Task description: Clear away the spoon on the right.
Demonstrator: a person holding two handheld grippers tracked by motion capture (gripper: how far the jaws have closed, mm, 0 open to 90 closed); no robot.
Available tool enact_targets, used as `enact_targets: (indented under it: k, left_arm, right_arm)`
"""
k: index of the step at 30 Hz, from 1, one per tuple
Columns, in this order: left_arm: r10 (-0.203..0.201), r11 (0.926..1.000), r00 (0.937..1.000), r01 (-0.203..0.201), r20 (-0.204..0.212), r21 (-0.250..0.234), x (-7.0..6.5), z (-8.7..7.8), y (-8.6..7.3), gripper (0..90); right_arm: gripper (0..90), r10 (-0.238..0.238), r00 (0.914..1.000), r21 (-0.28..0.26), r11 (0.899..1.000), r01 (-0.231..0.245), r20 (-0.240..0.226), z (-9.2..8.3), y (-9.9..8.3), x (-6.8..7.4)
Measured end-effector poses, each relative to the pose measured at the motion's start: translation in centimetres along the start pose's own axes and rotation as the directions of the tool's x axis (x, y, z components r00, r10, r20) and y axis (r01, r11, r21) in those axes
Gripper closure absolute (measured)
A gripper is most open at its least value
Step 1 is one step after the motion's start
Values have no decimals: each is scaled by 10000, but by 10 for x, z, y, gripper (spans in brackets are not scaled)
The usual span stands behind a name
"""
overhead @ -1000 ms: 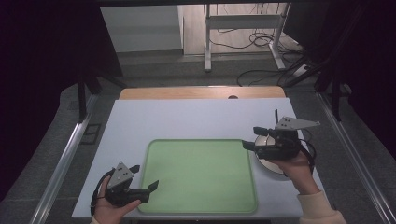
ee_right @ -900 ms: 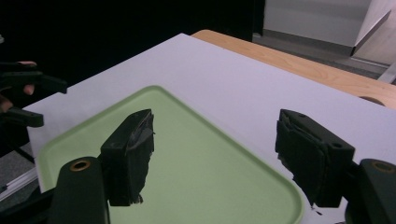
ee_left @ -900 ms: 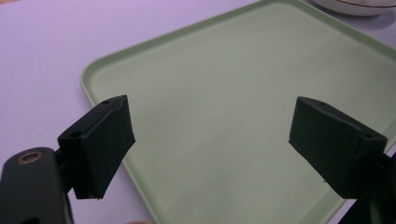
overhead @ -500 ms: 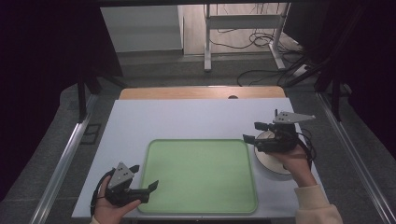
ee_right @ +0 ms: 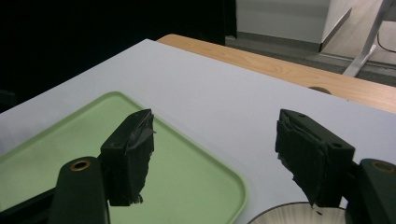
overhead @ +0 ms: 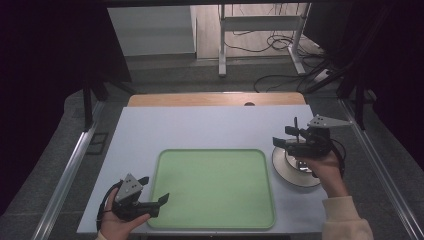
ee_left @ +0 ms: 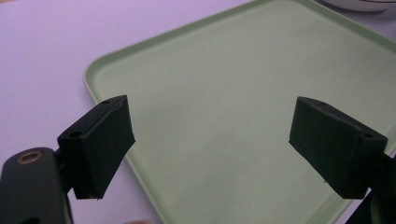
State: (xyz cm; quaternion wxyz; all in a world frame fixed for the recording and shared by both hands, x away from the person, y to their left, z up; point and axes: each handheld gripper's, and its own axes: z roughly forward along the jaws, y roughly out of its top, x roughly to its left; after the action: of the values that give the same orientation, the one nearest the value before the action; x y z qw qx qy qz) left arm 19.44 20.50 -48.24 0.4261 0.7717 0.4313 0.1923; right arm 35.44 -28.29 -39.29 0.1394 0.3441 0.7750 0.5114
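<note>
Right gripper (overhead: 286,140) hovers above the white round plate (overhead: 292,172), jaws spread wide, nothing between them. Plate sits on the table (overhead: 210,127) directly below and slightly behind the jaw tips, just beside the right edge of the green tray (overhead: 212,187). In the right gripper view the plate's rim (ee_right: 299,214) peeks in at the bottom under the gripper's right jaw, so the plate lies under the tool, not ahead of it. The tray corner (ee_right: 224,186) lies ahead and left of those jaws.

Left gripper (overhead: 159,202) rests low at the tray's near-left corner, jaws also apart and holding nothing, tips over the tray lip. Its own view looks across the bare tray floor (ee_left: 243,107), with the plate edge (ee_left: 359,4) at the far end, well apart from it.

Key relation: plate is far nearer the right hand (overhead: 325,167); the left is across the full tray width. Plate is round, no long axis, so approach angle matters little; the rim is the only grippable part. Judgement: the right gripper would need to drop down and pull back toward the person's side to get a jaw under the rim, then carry leftward onto the tray. Nothing lies on the tray.
</note>
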Motion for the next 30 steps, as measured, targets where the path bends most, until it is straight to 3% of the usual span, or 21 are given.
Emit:
enact_targets:
  k: [20, 30]
  left_arm:
    - [67, 9999, 9999, -66, -101, 122, -1, 2, -1, 130]
    - [136, 9997, 9997, -132, -191, 188, -3, 3, -1, 129]
  right_arm:
    - [283, 465, 9978, -545, 9975, -440, 464, -10, 12, -38]
    - [284, 1075, 9928, -433, 9935, -1053, 536, 0, 10, -72]
